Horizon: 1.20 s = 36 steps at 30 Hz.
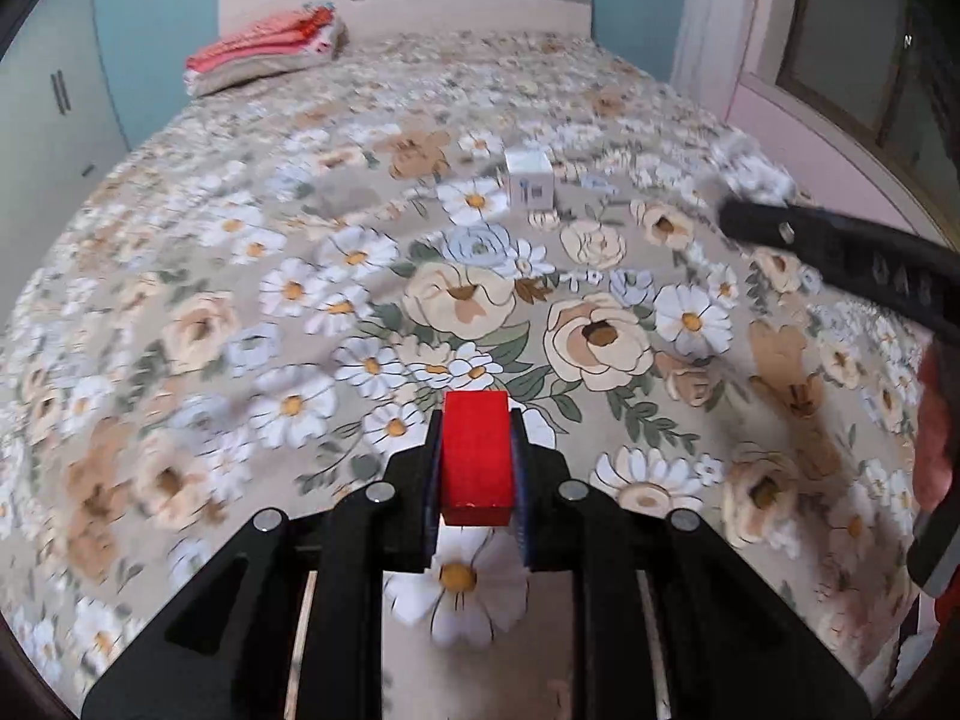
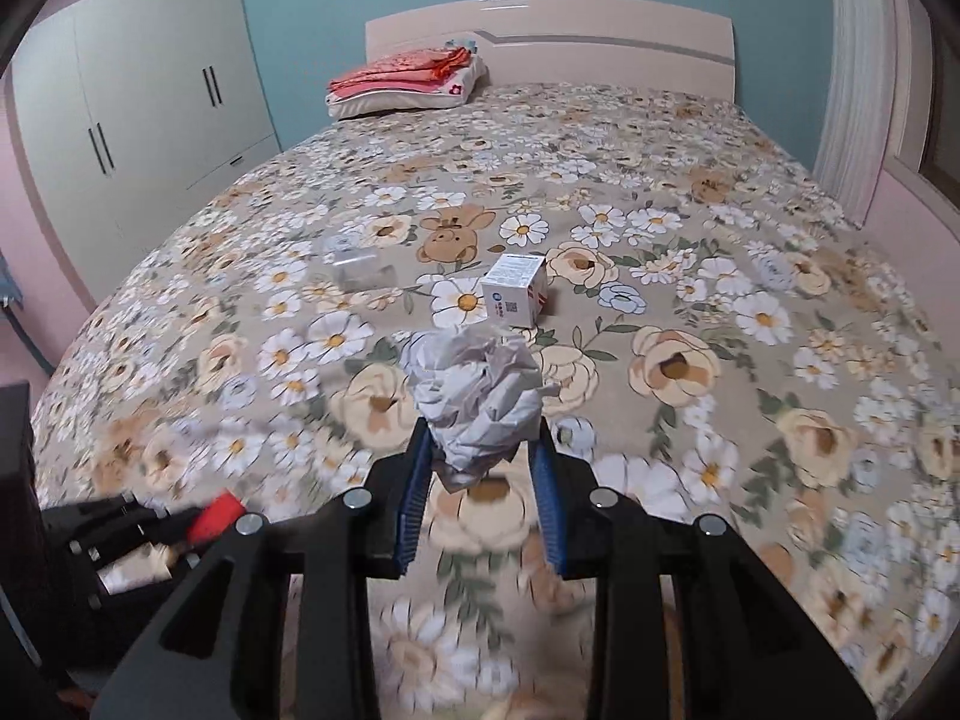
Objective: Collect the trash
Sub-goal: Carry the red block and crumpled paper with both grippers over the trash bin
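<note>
Item 1. Left gripper (image 1: 477,468): jaws clamped on a red block (image 1: 477,450), held clear above the bedspread (image 1: 240,300). Also seen low left of the right gripper, blurred.

Item 2. Right gripper (image 2: 483,450): jaws clamped on a paper ball (image 2: 474,402), crumpled, grey-white, bulging above the pads and held clear of the cloth.

Item 3. White box (image 2: 515,289): small, printed, standing on the bedspread just beyond the paper ball, slightly right of it. Not held.

Item 4. Clear container (image 2: 360,267): lying on the cloth beyond and left of the right gripper, near the box but apart from it. Blurred; exact kind cannot be told.

Item 5. Small pale scrap (image 1: 597,183): just right of the box as the left gripper sees it. Too small to identify.

Item 6. Folded bedding (image 2: 408,84): red and white, far end, by the headboard (image 2: 600,42). Not trash, by judgement.

Item 7. Wardrobe (image 2: 150,108): far left.

Status: two pieces in hand, neither deposited; no bin appears in either view. Judged outstanding: dropping both off, then the box, the container and possibly the scrap. Roughly the first half.
</note>
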Each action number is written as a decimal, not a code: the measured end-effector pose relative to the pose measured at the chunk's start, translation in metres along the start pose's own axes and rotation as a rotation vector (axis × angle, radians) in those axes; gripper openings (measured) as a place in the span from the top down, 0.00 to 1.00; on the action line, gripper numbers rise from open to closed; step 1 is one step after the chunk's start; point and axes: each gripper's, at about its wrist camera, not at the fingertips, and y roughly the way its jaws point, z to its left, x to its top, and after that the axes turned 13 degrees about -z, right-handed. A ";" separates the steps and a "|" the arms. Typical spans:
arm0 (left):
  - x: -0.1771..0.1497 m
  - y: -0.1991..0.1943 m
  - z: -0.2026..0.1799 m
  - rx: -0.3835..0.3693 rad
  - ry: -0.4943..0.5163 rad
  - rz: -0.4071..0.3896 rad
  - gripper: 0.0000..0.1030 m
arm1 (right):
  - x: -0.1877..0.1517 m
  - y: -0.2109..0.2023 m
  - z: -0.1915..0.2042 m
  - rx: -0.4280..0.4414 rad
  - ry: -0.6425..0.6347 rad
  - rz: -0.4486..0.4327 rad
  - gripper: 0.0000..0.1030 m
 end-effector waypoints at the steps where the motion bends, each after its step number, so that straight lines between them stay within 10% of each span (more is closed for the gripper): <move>1: 0.002 -0.009 -0.001 0.005 -0.003 -0.005 0.80 | 0.000 -0.016 0.003 0.000 -0.012 -0.006 0.67; 36: -0.081 -0.358 -0.044 0.170 0.073 -0.246 0.81 | -0.086 -0.338 0.068 0.056 -0.205 -0.099 0.66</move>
